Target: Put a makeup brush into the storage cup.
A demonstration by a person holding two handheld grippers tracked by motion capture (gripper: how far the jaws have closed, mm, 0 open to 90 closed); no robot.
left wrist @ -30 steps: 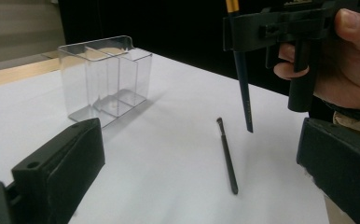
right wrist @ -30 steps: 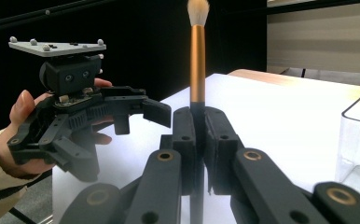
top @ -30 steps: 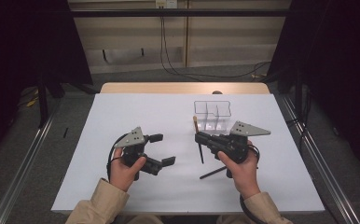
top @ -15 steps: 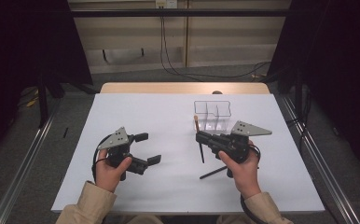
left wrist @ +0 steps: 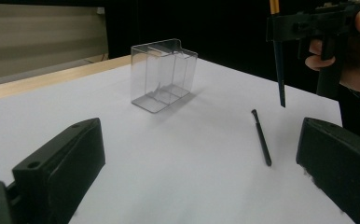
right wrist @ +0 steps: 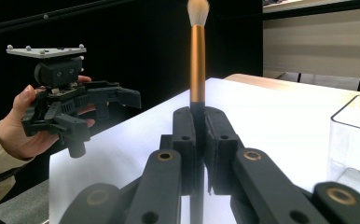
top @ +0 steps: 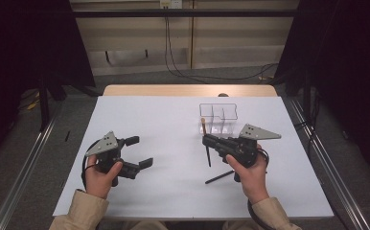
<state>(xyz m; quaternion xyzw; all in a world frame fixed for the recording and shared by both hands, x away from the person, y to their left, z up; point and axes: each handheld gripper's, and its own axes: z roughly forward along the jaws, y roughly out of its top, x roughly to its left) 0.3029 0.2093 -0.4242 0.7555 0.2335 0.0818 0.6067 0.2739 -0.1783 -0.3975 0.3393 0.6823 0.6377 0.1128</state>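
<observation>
Your right gripper (top: pixel 205 139) fingers clamp the brush (right wrist: pixel 197 60) upright beside the clear organizer (top: pixel 217 116); left gripper (top: pixel 139 151) fingers gape empty — bare worktop (top: pixel 173 129) between, edges well off.

Brush (right wrist: pixel 197 60): I saw a gold-orange handle, a pale cream tuft and a dark lower stem.
Second brush (top: pixel 219 177): I saw it plain black.
Organizer (top: pixel 218 118): I saw it clear and colourless.
Tabletop (top: pixel 173 143): I saw a white surface with a light wood far edge.
Right gripper (top: pixel 206 139): I saw it black with a grey plate.
Left gripper (top: pixel 139 151): I saw it black with a grey plate.
Sleeve (top: pixel 80 213): I saw it beige.
</observation>
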